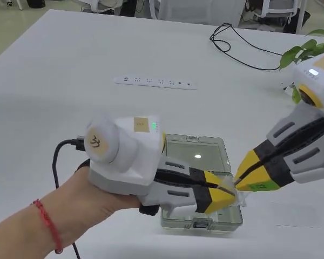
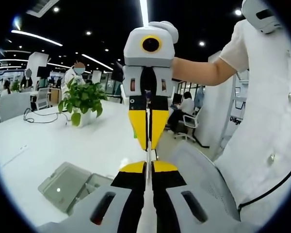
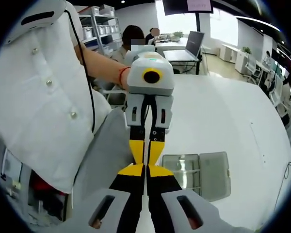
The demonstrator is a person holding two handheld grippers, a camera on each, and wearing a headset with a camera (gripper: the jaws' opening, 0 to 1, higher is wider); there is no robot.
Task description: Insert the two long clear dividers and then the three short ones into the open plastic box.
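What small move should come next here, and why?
Probably lower both tools together, keeping the clear divider straight. The left tool and right tool meet tip to tip, both apparently shut on it, just above the open box, and it seems not yet seated.

Setting: open-plan office. Large white desk (image 1: 70, 48) carrying a power strip (image 1: 155, 82), a looped black cable (image 1: 232, 40) and a potted plant (image 2: 80, 99). Background: swivel chair (image 2: 193, 125), monitor (image 3: 195, 42), shelving (image 3: 104, 26), ceiling strip lights (image 2: 144, 9), seated people.
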